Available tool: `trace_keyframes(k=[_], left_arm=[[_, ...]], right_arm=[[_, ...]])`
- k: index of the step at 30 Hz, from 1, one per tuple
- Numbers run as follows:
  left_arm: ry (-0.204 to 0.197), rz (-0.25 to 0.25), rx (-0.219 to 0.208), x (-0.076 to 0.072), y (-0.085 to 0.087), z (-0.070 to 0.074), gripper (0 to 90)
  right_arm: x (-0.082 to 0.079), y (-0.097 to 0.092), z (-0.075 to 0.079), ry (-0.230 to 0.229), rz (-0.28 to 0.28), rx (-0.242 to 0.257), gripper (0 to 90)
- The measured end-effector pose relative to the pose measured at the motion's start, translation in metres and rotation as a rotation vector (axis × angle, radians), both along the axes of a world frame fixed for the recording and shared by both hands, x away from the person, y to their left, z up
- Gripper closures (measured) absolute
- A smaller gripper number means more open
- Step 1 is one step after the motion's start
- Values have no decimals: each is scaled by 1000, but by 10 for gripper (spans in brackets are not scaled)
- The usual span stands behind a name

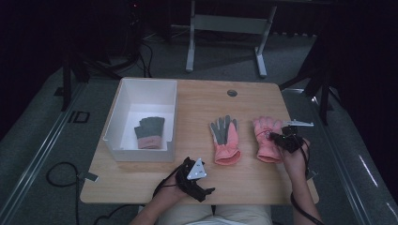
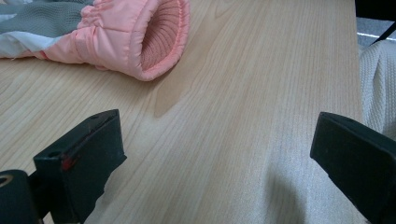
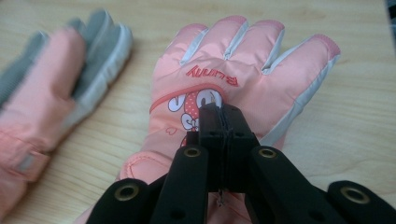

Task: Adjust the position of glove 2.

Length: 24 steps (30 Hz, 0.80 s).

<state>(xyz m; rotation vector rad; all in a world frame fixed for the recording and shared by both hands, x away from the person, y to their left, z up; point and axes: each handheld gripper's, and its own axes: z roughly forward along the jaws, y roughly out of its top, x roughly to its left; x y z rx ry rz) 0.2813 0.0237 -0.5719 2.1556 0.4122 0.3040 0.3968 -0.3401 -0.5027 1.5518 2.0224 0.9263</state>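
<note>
A pink glove with a bunny print (image 1: 267, 143) (image 3: 243, 70) lies back up at the table's right. My right gripper (image 1: 278, 137) (image 3: 224, 112) is on its back, the jaws pressed together on the fabric at the print. A second pink and grey glove (image 1: 225, 138) (image 3: 51, 93) (image 2: 135, 32) lies palm up in the middle, cuff toward the person. My left gripper (image 1: 199, 176) (image 2: 215, 135) rests low over bare wood near the front edge, short of that cuff, with its jaws wide apart and nothing between them.
A white box (image 1: 117, 112) stands at the table's left with a grey glove with a pink cuff (image 1: 150, 132) inside. The wooden table (image 1: 253, 178) has a round hole (image 1: 232, 93) near its far edge. A white knit garment (image 2: 376, 88) lies past the front edge.
</note>
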Motion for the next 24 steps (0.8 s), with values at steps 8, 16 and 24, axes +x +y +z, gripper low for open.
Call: trace_keyframes(k=[8, 16, 24], left_arm=[[-1, 0, 1, 0, 0, 0, 24], [-4, -2, 3, -1, -1, 0, 24], [-11, -9, 4, -2, -1, 1, 24]], right_arm=[[-11, 14, 36, -71, 20, 24, 885], [-21, 48, 66, -128, 59, 54, 885], [-25, 100, 73, -133, 99, 40, 885]])
